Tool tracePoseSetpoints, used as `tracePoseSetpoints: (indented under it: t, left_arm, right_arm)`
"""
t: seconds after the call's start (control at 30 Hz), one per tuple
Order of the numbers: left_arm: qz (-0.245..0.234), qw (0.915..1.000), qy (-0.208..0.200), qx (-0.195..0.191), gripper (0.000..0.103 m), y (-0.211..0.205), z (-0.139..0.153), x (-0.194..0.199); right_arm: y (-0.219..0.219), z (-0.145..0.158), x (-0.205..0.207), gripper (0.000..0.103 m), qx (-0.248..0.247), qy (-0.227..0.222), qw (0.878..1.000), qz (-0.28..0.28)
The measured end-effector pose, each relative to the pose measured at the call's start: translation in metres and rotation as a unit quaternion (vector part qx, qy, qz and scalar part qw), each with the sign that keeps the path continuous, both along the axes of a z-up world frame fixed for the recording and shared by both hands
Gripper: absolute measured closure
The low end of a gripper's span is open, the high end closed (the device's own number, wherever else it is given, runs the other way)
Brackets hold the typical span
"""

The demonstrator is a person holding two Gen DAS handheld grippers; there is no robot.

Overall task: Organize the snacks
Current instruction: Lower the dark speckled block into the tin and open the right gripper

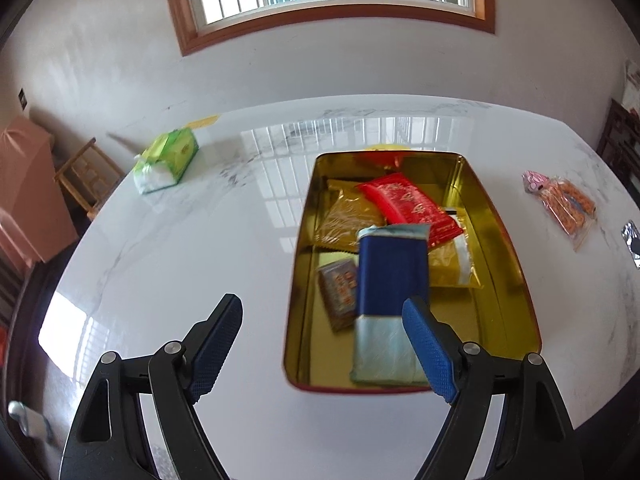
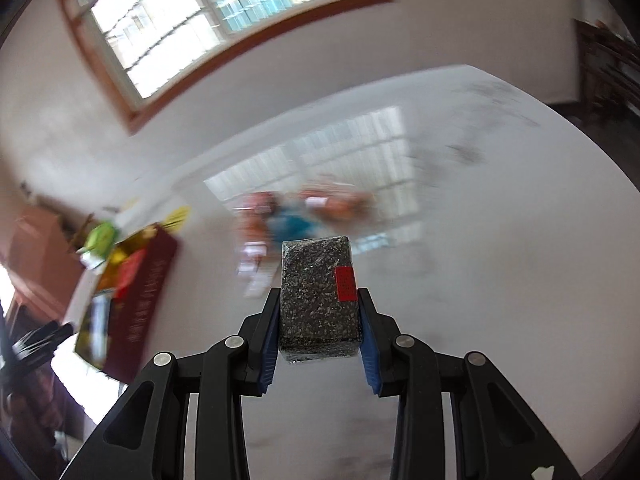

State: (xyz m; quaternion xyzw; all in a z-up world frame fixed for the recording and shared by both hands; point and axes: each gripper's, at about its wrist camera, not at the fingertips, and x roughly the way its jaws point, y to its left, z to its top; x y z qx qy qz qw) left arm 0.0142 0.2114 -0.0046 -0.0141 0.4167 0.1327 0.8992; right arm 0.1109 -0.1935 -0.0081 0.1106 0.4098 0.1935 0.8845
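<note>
On a white marble table (image 1: 200, 260), listed by size:

1. Tin (image 1: 516, 272). Gold-lined, red outside, open, set mid-table. Seen also at the left edge of the right wrist view, blurred.
2. Tissue pack (image 1: 168, 162). Green, far left of the table, well apart from the tin. Not a snack.
3. Blue packet (image 1: 390, 280). Dark blue with pale ends, inside the tin at its near end, tilted and a little blurred; whether it has settled cannot be told.
4. Red packet (image 1: 412, 208). In the tin, lying over two gold packets (image 1: 348, 216).
5. Clear bag (image 1: 568, 208). Orange snacks, pink top, loose on the table to the right of the tin.
6. Brown packet (image 1: 340, 294). Small, on the tin floor just beside the blue packet.
7. Dark block (image 2: 318, 300). Speckled, clear-wrapped, red label; held above the table.

Claws. Left gripper (image 1: 324, 350): jaws spread wide, nothing between the pads; the blue packet lies beyond its right finger. Right gripper (image 2: 320, 328): closed on the dark block, pads pressing both sides.

Step in hand, as judged: left has let the blue packet into the tin; right carries the block.

Next move calls for: swinging the block over a bare part of the tin floor, lowering, then releasing. Clear bag not yet stowed.
</note>
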Motion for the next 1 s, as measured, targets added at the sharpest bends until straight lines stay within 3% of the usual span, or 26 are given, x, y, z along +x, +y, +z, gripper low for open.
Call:
tracePoseSetpoints:
  t: [0.27, 0.47, 0.7, 1.0]
  left_arm:
    - [0.000, 1.0000, -0.005, 0.001, 0.020, 0.006, 0.004, -0.019]
    - [-0.003, 0.9999, -0.004, -0.011, 0.020, 0.012, 0.003, -0.029]
    - [0.004, 0.9997, -0.004, -0.024, 0.020, 0.026, 0.001, -0.042]
    - [0.007, 0.9994, -0.004, -0.035, 0.020, 0.038, -0.002, -0.053]
  right_arm:
    - [0.115, 0.035, -0.019, 0.071, 0.013, -0.019, 0.991, 0.135]
    - [0.193, 0.035, -0.027, 0.071, -0.008, -0.018, 0.978, 0.209]
    - [0.252, 0.015, -0.028, 0.070, -0.048, -0.005, 0.967, 0.252]
    - [0.282, -0.006, -0.027, 0.070, -0.110, -0.009, 0.958, 0.266]
